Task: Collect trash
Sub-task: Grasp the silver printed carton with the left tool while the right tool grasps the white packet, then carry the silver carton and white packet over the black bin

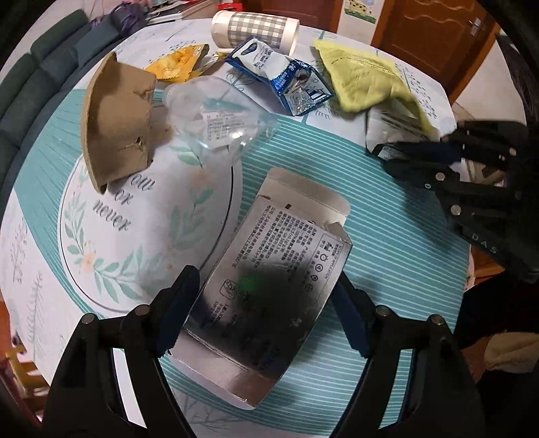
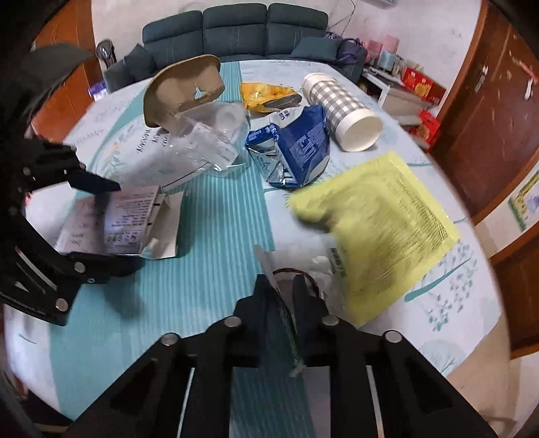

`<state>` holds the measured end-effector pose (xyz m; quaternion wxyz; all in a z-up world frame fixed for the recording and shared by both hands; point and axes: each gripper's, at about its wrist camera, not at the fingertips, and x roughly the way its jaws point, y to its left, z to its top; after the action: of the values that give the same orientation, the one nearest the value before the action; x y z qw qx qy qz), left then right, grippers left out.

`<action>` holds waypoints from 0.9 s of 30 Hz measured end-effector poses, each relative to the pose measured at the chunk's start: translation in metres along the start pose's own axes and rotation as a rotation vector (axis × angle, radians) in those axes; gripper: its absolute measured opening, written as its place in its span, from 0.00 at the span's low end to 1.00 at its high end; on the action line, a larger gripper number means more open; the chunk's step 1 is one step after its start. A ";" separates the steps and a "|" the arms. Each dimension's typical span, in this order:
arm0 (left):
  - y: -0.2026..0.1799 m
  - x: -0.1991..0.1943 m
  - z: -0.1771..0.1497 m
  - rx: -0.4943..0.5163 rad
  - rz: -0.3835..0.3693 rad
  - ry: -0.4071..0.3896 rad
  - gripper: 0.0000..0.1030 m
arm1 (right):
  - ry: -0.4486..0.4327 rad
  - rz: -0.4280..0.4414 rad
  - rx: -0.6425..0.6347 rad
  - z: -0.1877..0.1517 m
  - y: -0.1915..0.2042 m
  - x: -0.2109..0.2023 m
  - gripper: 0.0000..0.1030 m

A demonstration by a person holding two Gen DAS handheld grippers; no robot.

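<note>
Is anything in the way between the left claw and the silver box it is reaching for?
Nothing visible. The left claw already straddles the silver box, one finger on each side. The other litter lies farther up the table.

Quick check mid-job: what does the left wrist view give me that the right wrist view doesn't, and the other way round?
Left wrist only: the left gripper straddling the silver box, jaws on either side of it, and a wooden door. Right wrist only: the right gripper shut on a thin wrapper, and the dark sofa in full. Both: the yellow packet, blue pouch, checked cup, cardboard piece and clear plastic bag.
</note>
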<state>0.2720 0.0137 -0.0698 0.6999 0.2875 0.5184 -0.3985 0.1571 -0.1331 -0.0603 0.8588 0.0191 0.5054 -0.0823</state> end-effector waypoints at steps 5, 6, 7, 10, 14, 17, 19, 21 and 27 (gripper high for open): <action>-0.006 -0.005 -0.009 -0.030 0.000 0.004 0.70 | -0.028 0.144 0.123 -0.008 -0.013 -0.019 0.03; -0.008 -0.007 -0.013 -0.036 -0.001 0.002 0.70 | -0.040 0.183 0.155 -0.011 -0.017 -0.026 0.03; -0.010 -0.008 -0.015 -0.043 -0.006 0.001 0.70 | -0.050 0.215 0.178 -0.013 -0.020 -0.031 0.03; -0.018 -0.017 -0.029 -0.073 -0.042 -0.007 0.70 | -0.078 0.281 0.225 -0.017 -0.017 -0.049 0.03; -0.029 -0.031 -0.041 -0.115 -0.088 -0.036 0.69 | -0.118 0.338 0.266 -0.032 -0.016 -0.076 0.03; -0.044 -0.047 -0.049 -0.137 -0.138 -0.060 0.69 | -0.141 0.362 0.286 -0.046 -0.015 -0.098 0.03; -0.055 -0.058 -0.053 -0.137 -0.158 -0.078 0.69 | -0.158 0.383 0.313 -0.060 -0.016 -0.113 0.03; -0.069 -0.070 -0.055 -0.132 -0.187 -0.098 0.69 | -0.174 0.406 0.349 -0.075 -0.020 -0.126 0.03; -0.123 -0.093 -0.058 -0.068 -0.196 -0.155 0.69 | -0.182 0.421 0.466 -0.132 -0.035 -0.151 0.03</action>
<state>0.1244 0.0212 0.0030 0.7048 0.1798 0.5016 -0.4683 -0.0345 -0.1337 0.0091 0.8711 0.3117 0.3791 -0.0176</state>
